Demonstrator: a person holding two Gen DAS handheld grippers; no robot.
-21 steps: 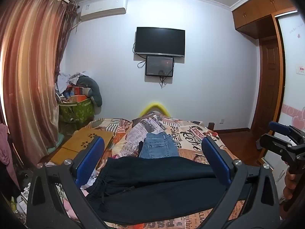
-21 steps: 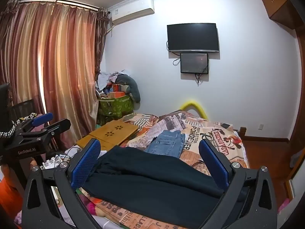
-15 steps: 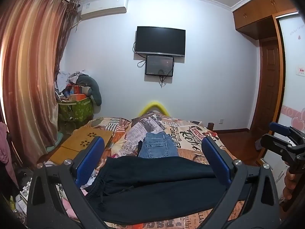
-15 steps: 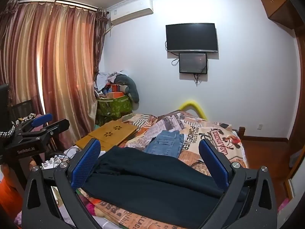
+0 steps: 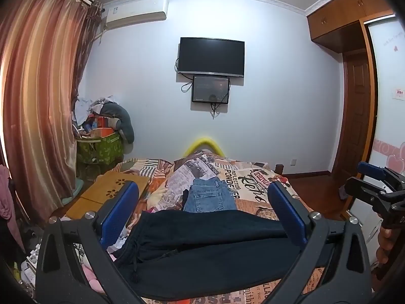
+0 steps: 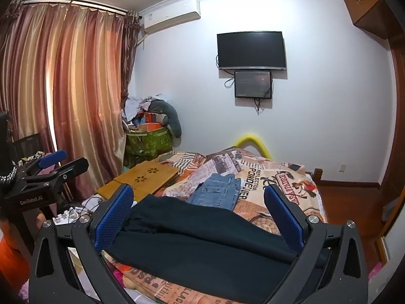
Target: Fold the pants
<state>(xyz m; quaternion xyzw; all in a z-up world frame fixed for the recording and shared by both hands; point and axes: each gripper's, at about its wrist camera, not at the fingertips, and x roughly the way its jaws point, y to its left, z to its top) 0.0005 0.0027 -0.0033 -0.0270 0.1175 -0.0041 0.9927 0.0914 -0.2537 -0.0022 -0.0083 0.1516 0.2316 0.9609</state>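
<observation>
Dark navy pants (image 5: 207,250) lie spread across the near end of the bed, waistband and drawstring at the left; they also show in the right wrist view (image 6: 202,243). My left gripper (image 5: 202,212) is open and empty, held above the pants. My right gripper (image 6: 200,210) is open and empty, also above them. Each gripper shows in the other's view: the right one (image 5: 374,185) at the far right, the left one (image 6: 48,169) at the far left.
Folded blue jeans (image 5: 210,197) lie further up the printed bedspread (image 5: 253,179). A wooden lap desk (image 5: 111,192) sits at the bed's left. A green basket piled with clutter (image 5: 101,147) stands by the curtains (image 5: 38,101). A TV (image 5: 211,55) hangs on the far wall.
Both views have shifted very slightly; the pants and both grippers stay as they were.
</observation>
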